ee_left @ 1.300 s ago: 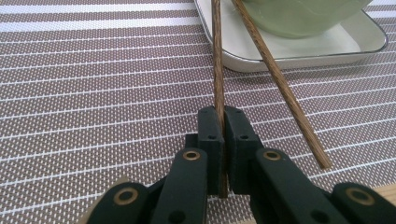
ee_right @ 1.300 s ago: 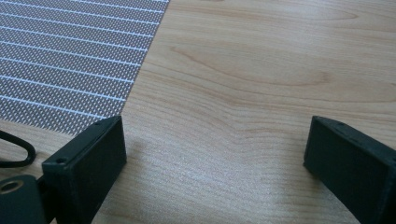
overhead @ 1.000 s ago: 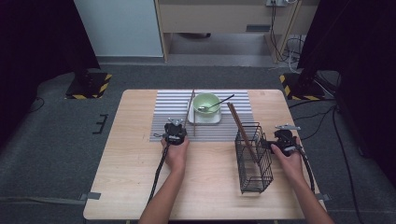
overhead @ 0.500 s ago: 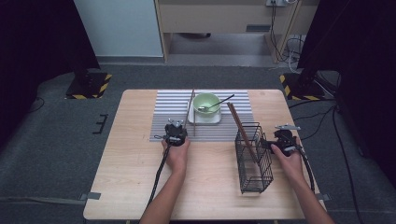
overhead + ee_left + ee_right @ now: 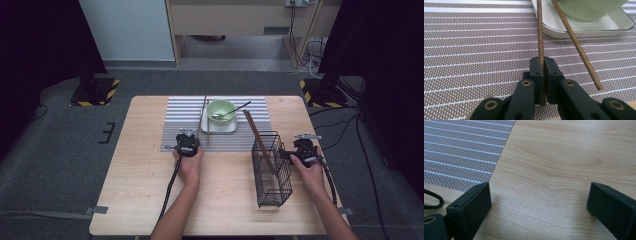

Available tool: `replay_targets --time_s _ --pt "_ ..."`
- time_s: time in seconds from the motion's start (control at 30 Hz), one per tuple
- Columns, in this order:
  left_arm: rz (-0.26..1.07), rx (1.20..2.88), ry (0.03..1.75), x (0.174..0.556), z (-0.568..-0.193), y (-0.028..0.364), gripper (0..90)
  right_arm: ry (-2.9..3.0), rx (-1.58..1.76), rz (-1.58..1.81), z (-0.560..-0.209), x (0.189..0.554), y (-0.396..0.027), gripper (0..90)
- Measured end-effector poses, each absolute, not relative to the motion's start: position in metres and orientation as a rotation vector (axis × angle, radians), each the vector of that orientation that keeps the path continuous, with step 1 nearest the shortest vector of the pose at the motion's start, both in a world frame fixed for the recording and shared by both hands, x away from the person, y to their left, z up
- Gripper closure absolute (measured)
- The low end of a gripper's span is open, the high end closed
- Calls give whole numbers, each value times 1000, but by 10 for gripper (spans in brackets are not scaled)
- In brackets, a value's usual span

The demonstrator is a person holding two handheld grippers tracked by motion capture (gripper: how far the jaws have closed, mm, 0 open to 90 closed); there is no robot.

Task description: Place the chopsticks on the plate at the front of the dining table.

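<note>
Now the left gripper (image 5: 543,75) has its jaws pinched tight on one chopstick (image 5: 540,37) near its close end, low on the striped mat (image 5: 474,50) — best to lift it evenly so it clears the second chopstick (image 5: 579,47) lying just beside it. The right gripper (image 5: 539,210), jaws wide with nothing between them, waits over bare surface (image 5: 574,157). Farther off stand the plate (image 5: 596,26) and bowl (image 5: 220,110); the wire basket (image 5: 271,170) near the right edge leaves open room between.

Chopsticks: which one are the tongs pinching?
The upright-running chopstick, clamped in the left tongs. The slanted chopstick beside it lies loose on the striped mat.
</note>
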State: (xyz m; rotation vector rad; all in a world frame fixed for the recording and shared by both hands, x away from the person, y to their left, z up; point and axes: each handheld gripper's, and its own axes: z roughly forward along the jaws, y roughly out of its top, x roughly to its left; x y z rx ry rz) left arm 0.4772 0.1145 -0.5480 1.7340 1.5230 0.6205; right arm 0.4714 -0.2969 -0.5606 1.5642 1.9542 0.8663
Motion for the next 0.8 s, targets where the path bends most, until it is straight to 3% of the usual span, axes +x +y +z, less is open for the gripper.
replay_targets --time_s 0.8 --pt "628 1737 1551 480 -545 113 856 1954 1567 866 -561 471 -297 56"
